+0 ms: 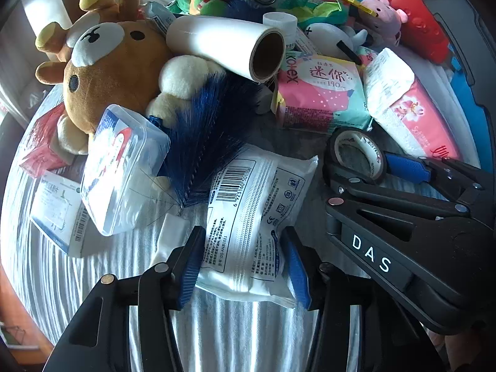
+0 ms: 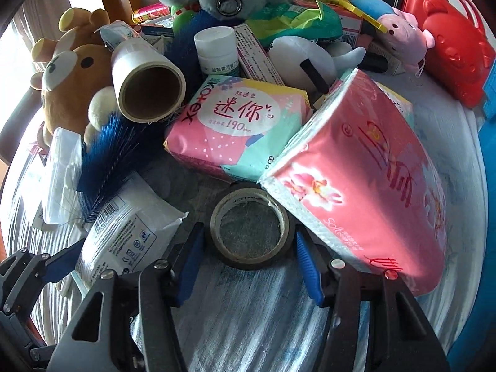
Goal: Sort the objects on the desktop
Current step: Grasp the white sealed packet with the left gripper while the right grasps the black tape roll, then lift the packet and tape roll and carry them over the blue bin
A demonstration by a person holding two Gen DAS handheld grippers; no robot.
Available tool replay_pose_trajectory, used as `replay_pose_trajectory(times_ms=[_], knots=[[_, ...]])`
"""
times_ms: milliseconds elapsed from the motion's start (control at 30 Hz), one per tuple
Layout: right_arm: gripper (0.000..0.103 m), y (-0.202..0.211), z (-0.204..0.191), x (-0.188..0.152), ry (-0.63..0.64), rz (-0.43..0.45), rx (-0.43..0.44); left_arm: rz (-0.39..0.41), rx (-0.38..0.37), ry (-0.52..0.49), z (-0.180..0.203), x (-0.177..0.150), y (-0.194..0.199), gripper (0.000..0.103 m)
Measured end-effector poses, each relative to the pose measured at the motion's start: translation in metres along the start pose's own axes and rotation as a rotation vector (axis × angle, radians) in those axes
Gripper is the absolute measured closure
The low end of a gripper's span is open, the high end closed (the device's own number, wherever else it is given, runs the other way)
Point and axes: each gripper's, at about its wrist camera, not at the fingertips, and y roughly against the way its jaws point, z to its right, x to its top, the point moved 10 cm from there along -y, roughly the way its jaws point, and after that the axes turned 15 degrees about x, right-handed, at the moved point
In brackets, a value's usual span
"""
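A white mask packet (image 1: 248, 204) with a barcode lies on the striped cloth (image 1: 93, 279). My left gripper (image 1: 243, 248) is shut on its near end, one blue pad against each side. In the right wrist view the same packet (image 2: 130, 226) lies at the lower left. A black tape roll (image 2: 251, 232) lies flat in front of a pink tissue pack (image 2: 365, 192). My right gripper (image 2: 248, 235) is shut on the roll, its pads against the outer wall. In the left wrist view, the right gripper (image 1: 359, 167) holds the tape roll (image 1: 356, 152) at right.
A heap crowds the far side: brown bear plush (image 1: 114, 71), blue brush (image 1: 204, 142), clear plastic box (image 1: 124, 167), paper roll (image 1: 229, 46), pink pad pack (image 1: 322, 99), white bottle (image 2: 217, 49), grey and pink plush toys, and a red plastic case (image 2: 449, 46).
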Motion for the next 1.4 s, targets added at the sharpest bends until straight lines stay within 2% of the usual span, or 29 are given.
replay_pose_trajectory(times_ms=[233,567,700,733,1100,1233,1400], knots=[[0.048,0.018,-0.010,-0.002,-0.004,0.012,0.012,0.015,0.000,0.004,-0.007,-0.004,0.016,0.061],[0.048,0.073,-0.028,-0.006,0.004,0.107,-0.021,0.152,0.022,0.051,-0.038,0.005,0.074,0.062],[0.048,0.107,-0.038,0.000,0.032,0.161,-0.027,0.213,0.030,0.082,-0.053,0.021,0.096,0.062],[0.048,0.115,-0.044,0.004,0.042,0.175,-0.027,0.229,0.033,0.089,-0.069,0.030,0.100,0.062],[0.047,0.204,-0.110,0.032,0.158,0.338,-0.044,0.400,0.060,0.194,-0.139,0.044,0.192,0.062],[0.047,0.243,-0.132,0.032,0.190,0.397,-0.068,0.461,0.041,0.208,-0.149,0.045,0.226,0.062],[0.047,0.298,-0.141,0.024,0.197,0.478,-0.125,0.544,-0.006,0.189,-0.140,0.047,0.268,0.062]])
